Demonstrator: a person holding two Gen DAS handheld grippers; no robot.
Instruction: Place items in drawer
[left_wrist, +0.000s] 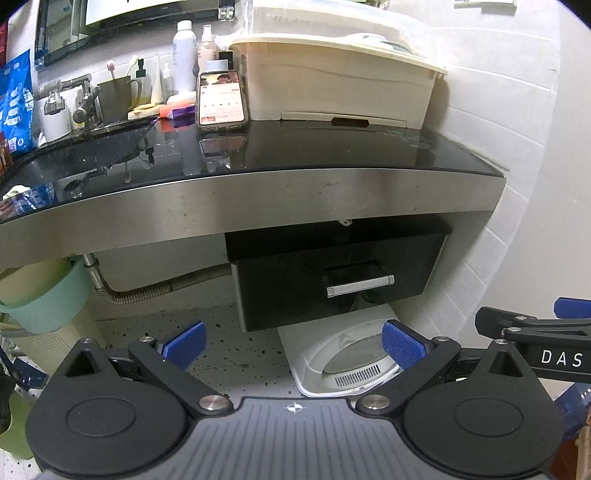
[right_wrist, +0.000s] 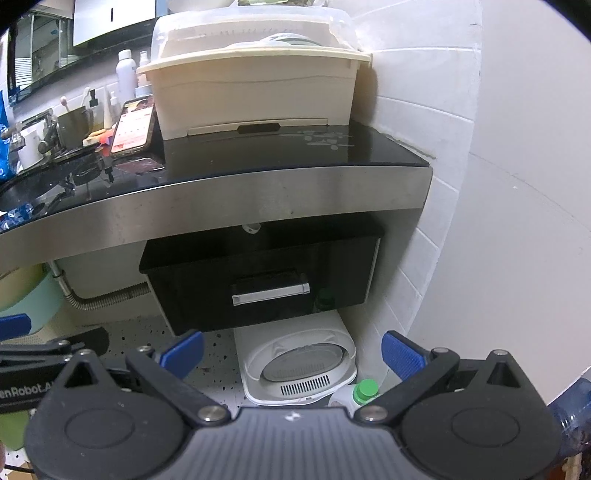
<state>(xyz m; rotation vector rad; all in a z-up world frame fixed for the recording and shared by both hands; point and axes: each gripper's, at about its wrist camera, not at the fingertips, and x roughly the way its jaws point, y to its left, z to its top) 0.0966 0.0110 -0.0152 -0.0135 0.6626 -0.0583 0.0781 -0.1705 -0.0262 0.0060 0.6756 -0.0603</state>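
Both grippers hang low before the vanity, facing the drawer as if readied for it. Left gripper (left_wrist: 293, 343) has its blue pads spread wide with nothing between them; right gripper (right_wrist: 291, 350) stands just as wide and bare. Farther back, on the black counter (left_wrist: 332, 151), a phone (left_wrist: 221, 99) leans against a cream bin (left_wrist: 332, 81), with toiletries to its left. Under the counter, the black drawer (right_wrist: 258, 273) sits shut, its silver handle (right_wrist: 271, 291) facing the grippers. Which items belong inside cannot be told.
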